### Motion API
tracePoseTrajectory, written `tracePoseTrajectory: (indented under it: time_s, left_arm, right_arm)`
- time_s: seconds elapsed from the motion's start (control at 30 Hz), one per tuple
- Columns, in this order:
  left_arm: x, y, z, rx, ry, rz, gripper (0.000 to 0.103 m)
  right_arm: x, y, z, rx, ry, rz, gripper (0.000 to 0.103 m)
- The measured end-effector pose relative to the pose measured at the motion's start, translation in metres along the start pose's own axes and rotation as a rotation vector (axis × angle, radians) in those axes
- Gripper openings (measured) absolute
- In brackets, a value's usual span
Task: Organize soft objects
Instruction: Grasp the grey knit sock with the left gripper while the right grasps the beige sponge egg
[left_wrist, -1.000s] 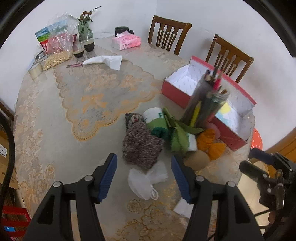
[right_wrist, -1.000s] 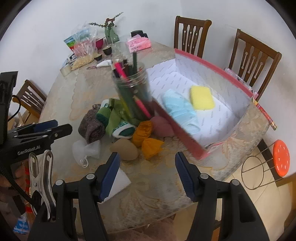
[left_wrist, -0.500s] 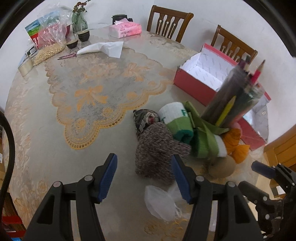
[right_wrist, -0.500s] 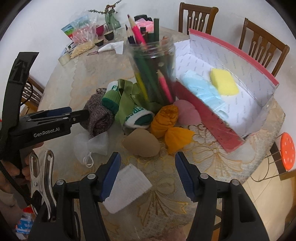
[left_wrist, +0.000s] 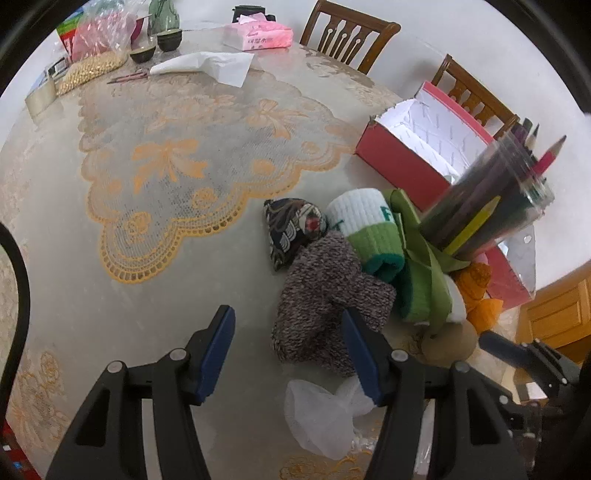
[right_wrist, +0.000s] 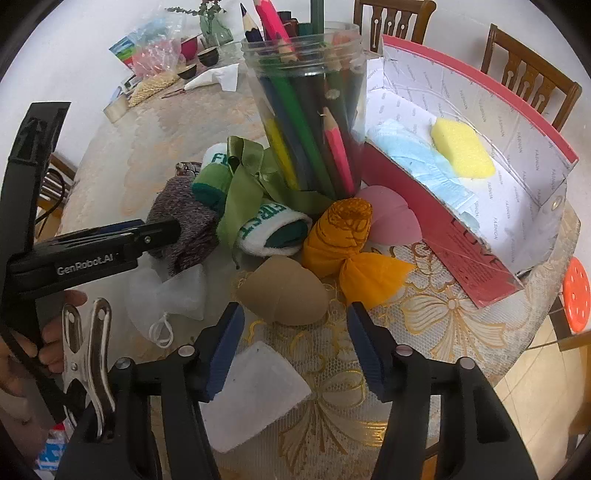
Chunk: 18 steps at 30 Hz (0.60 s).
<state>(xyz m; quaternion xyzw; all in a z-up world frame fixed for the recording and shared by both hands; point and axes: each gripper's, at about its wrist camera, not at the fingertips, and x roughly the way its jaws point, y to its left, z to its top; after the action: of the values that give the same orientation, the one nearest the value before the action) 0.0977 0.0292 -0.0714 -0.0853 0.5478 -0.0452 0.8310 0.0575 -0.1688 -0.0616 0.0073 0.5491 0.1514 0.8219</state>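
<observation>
Pencil jar (right_wrist: 308, 122) hides part of red box (right_wrist: 461, 236).

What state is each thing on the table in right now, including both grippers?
left gripper: open, empty, at the knit sock.
right gripper: open, empty.
knit sock: crumpled, on the table.
red box: open, holding a yellow sponge and blue cloth.
pencil jar: upright, lidless, full of pencils.
tan sponge: on the table, ungripped.

Coarse knit sock (left_wrist: 325, 295), clear glossy plastic jar (right_wrist: 306, 110).
</observation>
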Motion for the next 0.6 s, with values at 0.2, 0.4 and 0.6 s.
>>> tracePoseTrajectory:
  time_s: [0.2, 0.4, 0.6]
  left_arm:
    - [-0.003, -0.001, -0.001, 0.002, -0.001, -0.081, 0.028]
    - [-0.012, -0.003, -0.005, 0.019, -0.025, -0.079, 0.011]
    - [-0.029, -0.004, -0.008, 0.003, -0.057, -0.109, 0.008]
  right_arm:
    - [0.007, -0.001, 0.003, 0.002, 0.011, -0.007, 0.053]
    - [0.007, 0.003, 0.003, -0.009, 0.002, -0.001, 0.043]
    - [0.003, 0.006, 0.002, -0.011, -0.016, 0.001, 0.036]
